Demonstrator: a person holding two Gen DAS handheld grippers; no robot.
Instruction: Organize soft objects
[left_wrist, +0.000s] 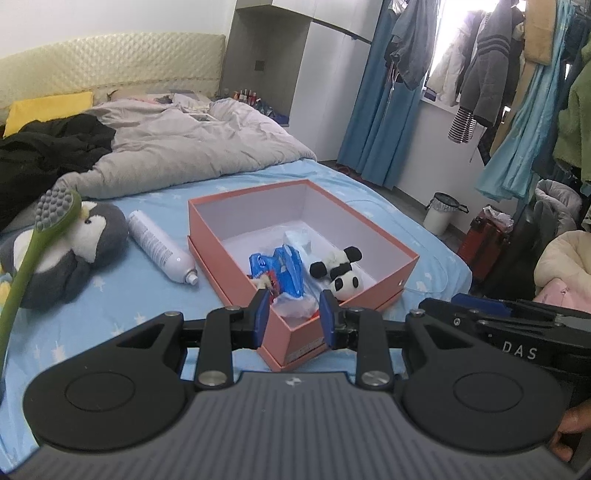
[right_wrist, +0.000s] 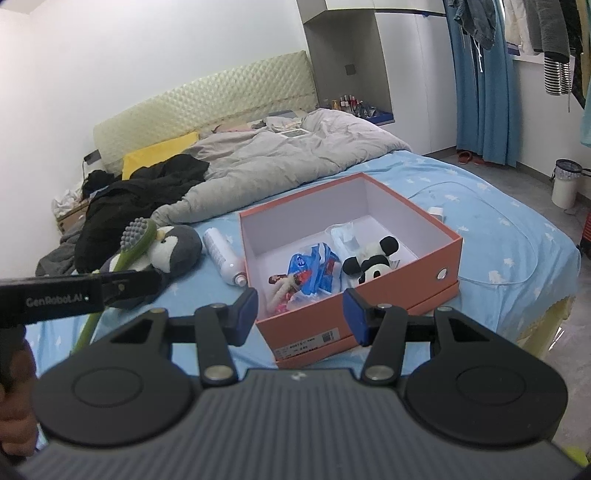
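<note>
the box (left_wrist: 295, 334) sits open on the bed (left_wrist: 110, 332) and serves as the landmark here; inside it lie a panda (left_wrist: 338, 271) against the right wall, a blue packet (left_wrist: 282, 267) left of the panda, and some clear wrapping (left_wrist: 299, 238) behind both; a small doll (right_wrist: 282, 286) shows at the near wall in the right view; outside the box, just left of it, lies a white can (left_wrist: 160, 247), and further left a penguin (left_wrist: 77, 251) with a green brush (left_wrist: 33, 236) leaning across it.

the left tool (left_wrist: 293, 315) hangs over the box's near corner, its blue pads part way apart with nothing between them; the right tool (right_wrist: 301, 314) stands wider apart, also empty, aimed at the same near edge.

the penguin looks like the soft thing not yet in the box; i judge it light, plump and squashy, so it should give under the pads and not slip; the rounded grey head or the side of the body offers the best bite, since a pinch on a loose flap of plush may stretch and let the toy swing; the brush resting on it is stiff and may tip off when the penguin lifts; the can is hard and smooth and could roll against the box if nudged.
</note>
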